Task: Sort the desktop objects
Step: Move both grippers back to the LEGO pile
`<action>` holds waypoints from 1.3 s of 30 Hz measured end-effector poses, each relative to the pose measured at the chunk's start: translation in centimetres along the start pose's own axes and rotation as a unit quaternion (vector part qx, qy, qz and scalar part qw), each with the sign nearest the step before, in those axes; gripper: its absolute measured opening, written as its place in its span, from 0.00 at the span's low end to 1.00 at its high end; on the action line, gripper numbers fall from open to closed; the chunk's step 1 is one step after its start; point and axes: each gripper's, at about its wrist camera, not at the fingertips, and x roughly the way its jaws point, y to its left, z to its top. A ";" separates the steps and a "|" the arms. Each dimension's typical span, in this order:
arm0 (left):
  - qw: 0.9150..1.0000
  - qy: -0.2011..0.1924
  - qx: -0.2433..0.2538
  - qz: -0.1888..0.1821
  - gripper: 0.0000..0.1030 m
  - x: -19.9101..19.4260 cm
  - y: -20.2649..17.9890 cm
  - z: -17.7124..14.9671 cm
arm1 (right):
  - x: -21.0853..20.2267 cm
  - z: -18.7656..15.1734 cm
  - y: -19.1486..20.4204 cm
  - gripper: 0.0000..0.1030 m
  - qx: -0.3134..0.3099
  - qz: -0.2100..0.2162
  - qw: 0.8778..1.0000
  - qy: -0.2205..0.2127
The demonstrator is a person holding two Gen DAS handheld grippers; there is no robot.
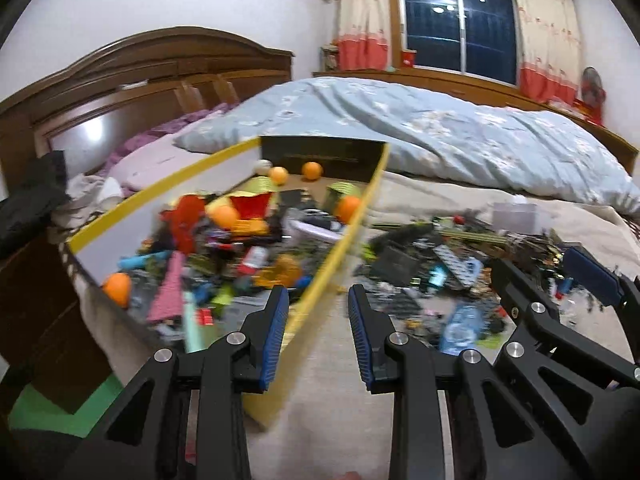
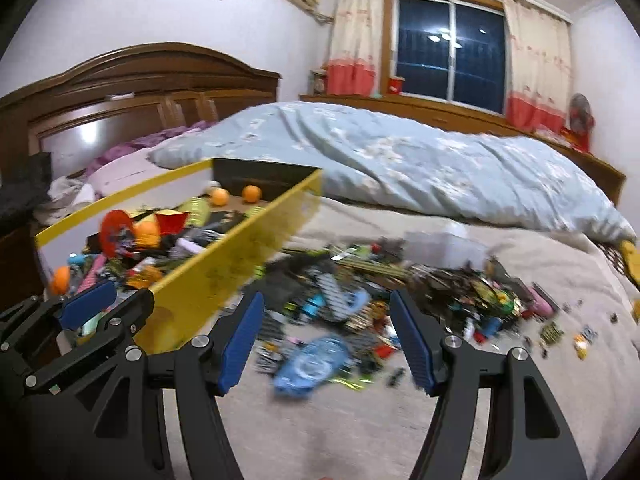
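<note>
A yellow-walled box (image 1: pixel 320 276) sits on the bed, full of mixed toys and several orange balls (image 1: pixel 312 171). To its right a pile of small bricks and parts (image 2: pixel 360 280) is spread over the beige sheet, with a blue oval piece (image 2: pixel 312 364) at its near edge. My left gripper (image 1: pixel 318 292) hovers open over the box's near right wall, nothing between its pads. My right gripper (image 2: pixel 326 300) stands wide open just short of the pile, holding nothing. Each gripper shows in the other's view: the right gripper (image 1: pixel 540 270) and the left gripper (image 2: pixel 116 300). Both pictures are motion-blurred.
A rumpled light-blue quilt (image 2: pixel 420 168) lies behind the box and pile. A clear plastic container (image 2: pixel 440 244) stands at the pile's far side. The wooden headboard (image 1: pixel 160 80) rises at the left, and bare beige sheet (image 2: pixel 340 432) lies in front of the grippers.
</note>
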 end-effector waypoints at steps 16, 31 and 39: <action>0.991 0.017 0.086 -0.097 0.24 1.3 -8.1 -2.1 | -0.4 -4.1 -7.5 0.63 0.026 -0.063 0.998 0.013; 0.970 0.063 0.071 -0.222 0.32 5.9 -5.5 -5.3 | 0.5 -10.2 -7.0 0.69 -0.053 0.042 0.997 0.041; 0.965 0.076 0.098 -0.231 0.35 7.4 -6.1 -6.4 | 6.0 -7.8 -7.6 0.67 -0.035 0.113 0.983 0.144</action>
